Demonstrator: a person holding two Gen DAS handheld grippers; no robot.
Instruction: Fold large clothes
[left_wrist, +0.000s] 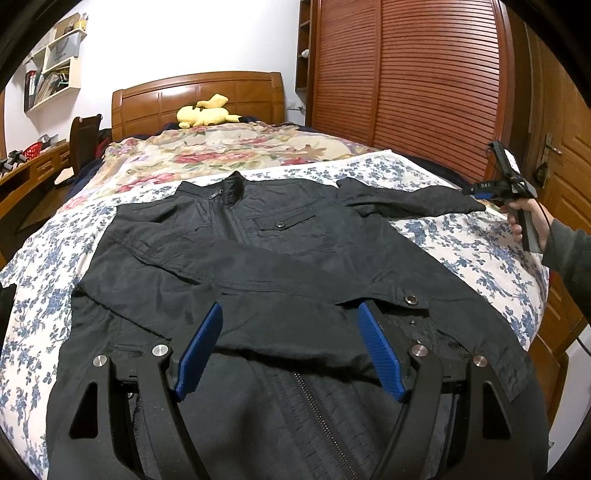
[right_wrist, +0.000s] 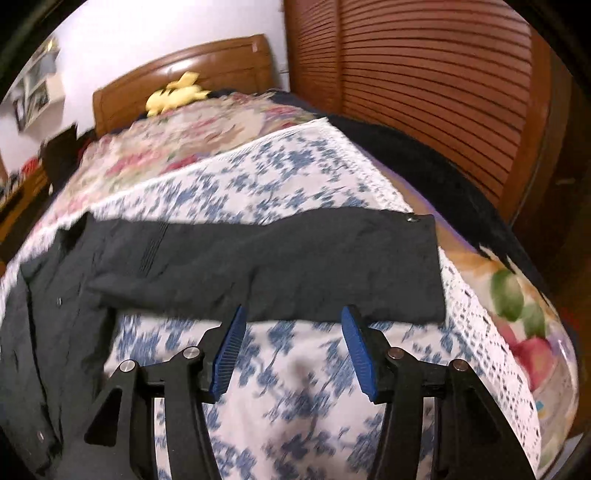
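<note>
Jacket: black jacket (left_wrist: 258, 258) lies front-up on the bed (left_wrist: 461, 243), zipped, one sleeve folded across its chest, the other stretched right.
Left gripper (left_wrist: 291, 350): blue fingers (left_wrist: 201, 350) apart above the hem, holding nothing.
Right gripper (left_wrist: 480, 190): at the stretched sleeve's cuff.

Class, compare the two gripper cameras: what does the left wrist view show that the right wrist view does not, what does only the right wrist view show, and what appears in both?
Only the left wrist view shows the jacket's collar, its buttoned chest pocket, one sleeve folded across the front, and the right gripper held in a hand beside the outstretched sleeve's cuff.

Only the right wrist view shows that outstretched sleeve close up, with its cuff snap, lying just ahead of the open right gripper.

Both show the black jacket, the blue-flowered sheet, the yellow plush toy, the wooden headboard and the slatted wardrobe doors.
</note>
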